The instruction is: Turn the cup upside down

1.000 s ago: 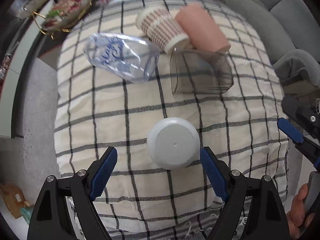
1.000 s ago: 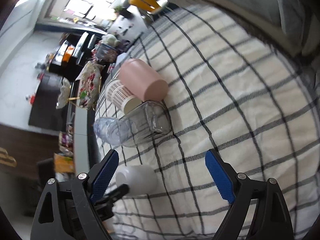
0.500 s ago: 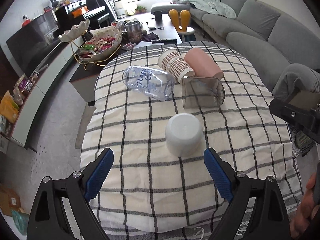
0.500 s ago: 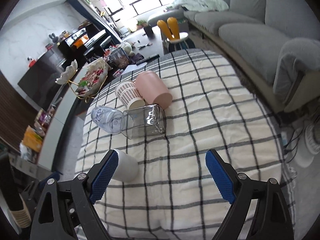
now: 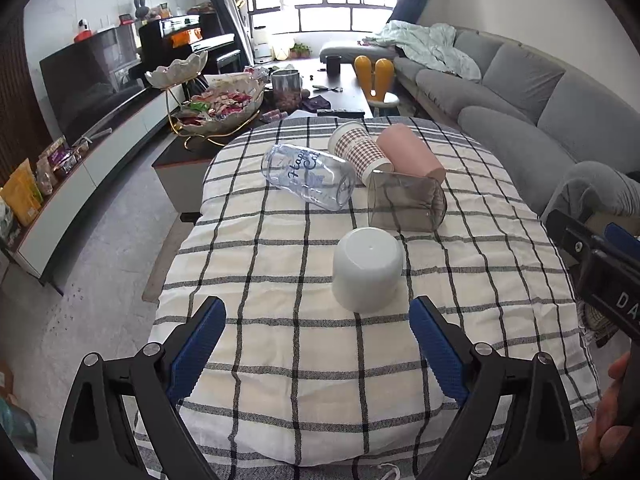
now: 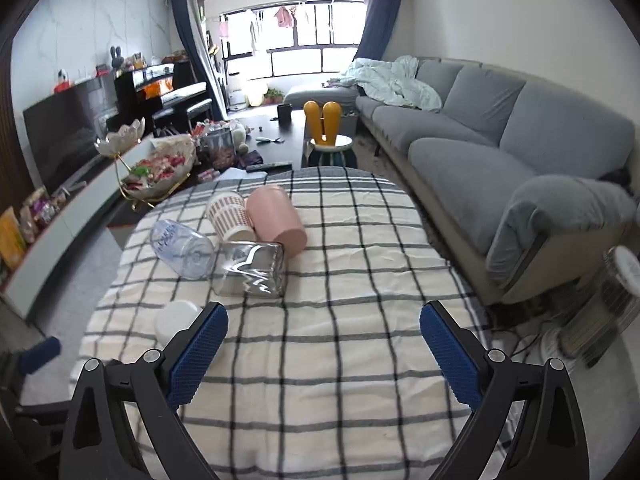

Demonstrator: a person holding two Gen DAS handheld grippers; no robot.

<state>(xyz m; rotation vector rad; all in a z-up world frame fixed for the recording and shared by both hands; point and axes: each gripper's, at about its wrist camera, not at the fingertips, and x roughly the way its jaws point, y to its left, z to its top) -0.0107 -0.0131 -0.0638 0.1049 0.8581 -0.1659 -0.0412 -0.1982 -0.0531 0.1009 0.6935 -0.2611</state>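
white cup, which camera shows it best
Left wrist view: the white cup stands upside down on the checked cloth, fully visible. In the right wrist view it is partly hidden behind a finger of the right tool.

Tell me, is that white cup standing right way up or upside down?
Upside down. The white cup rests mouth-down on the checked tablecloth, its closed flat base facing up, apart from both hand-held grippers.

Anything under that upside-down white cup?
Cannot tell. The white cup stands mouth-down on the checked tablecloth; only its closed base and opaque wall show, so its inside is hidden.

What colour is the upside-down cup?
White cup; clearest in the left wrist view.
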